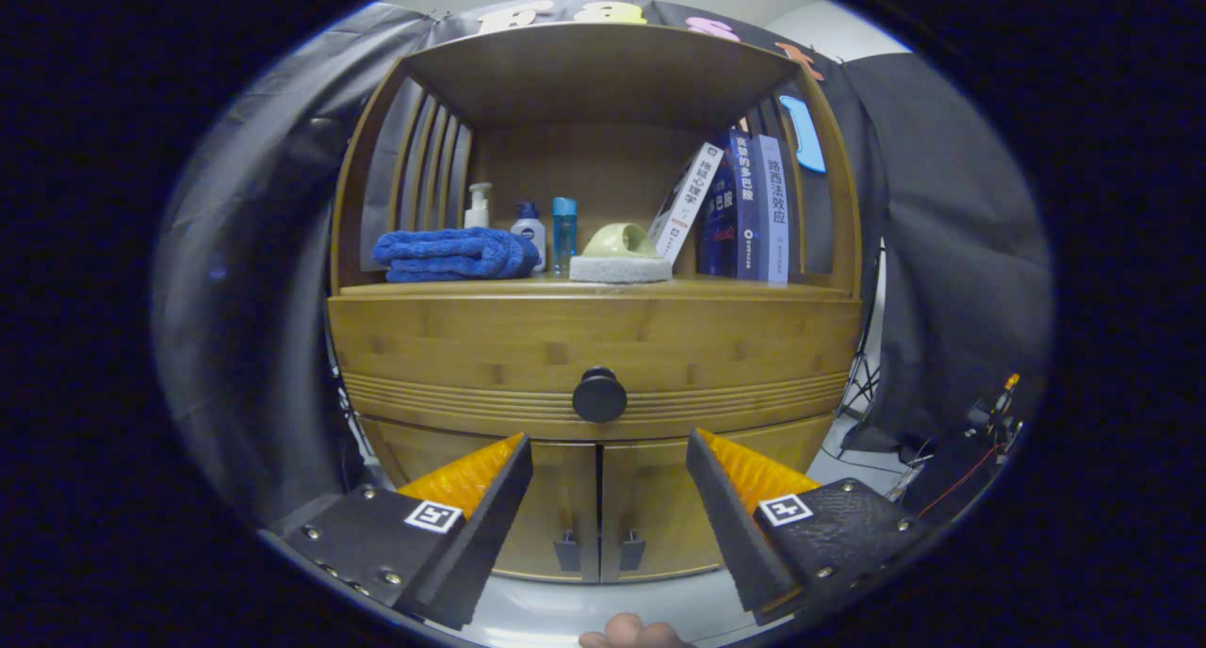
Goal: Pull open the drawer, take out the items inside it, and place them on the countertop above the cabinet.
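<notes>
Spread gripper (609,460) facing round knob (599,395)

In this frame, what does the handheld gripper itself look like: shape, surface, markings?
The gripper has two wedge-shaped fingers with ridged inner faces, standing apart and empty before the drawer knob. Each sits on a dark plate fixed with small screws; the right plate looks textured. Each plate bears a square black-and-white tag. No cables or sleeve can be seen.

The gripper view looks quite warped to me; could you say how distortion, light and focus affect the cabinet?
In the gripper view, fisheye bowing curves the drawer front and cabinet sides; lighting is even, shade lies under the top shelf; the knob is sharp, just beyond the open tool.
</notes>
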The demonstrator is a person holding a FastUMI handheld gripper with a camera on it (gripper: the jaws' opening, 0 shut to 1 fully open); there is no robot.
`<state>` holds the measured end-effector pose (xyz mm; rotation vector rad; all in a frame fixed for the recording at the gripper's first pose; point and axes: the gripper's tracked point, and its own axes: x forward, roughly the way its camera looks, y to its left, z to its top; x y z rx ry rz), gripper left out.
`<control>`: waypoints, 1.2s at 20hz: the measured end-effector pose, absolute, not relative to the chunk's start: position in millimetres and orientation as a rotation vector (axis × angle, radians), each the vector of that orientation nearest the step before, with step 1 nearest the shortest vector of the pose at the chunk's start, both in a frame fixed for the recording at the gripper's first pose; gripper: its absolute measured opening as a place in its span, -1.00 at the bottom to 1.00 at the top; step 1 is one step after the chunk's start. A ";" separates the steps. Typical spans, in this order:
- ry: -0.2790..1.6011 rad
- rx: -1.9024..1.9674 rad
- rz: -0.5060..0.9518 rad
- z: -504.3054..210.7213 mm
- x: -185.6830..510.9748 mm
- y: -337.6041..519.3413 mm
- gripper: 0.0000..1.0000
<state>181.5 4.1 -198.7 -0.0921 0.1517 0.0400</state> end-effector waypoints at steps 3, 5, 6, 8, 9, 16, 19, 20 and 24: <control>0.163 -0.142 -0.009 -178.0 154.0 -10.2 0.97; 0.165 -0.118 0.020 -163.3 138.0 0.6 0.97; 0.165 -0.108 0.024 -154.1 128.3 4.5 0.98; 0.149 -0.104 0.025 -133.0 113.4 7.4 0.98; 0.135 -0.103 0.028 -122.2 106.6 8.7 0.97; 0.052 -0.063 0.043 -48.5 53.6 27.4 0.97; 0.008 -0.152 0.059 -16.2 31.2 40.0 0.97; -0.014 -0.166 0.058 -5.8 23.8 43.5 0.97; -0.044 -0.135 0.020 19.0 7.8 38.8 0.97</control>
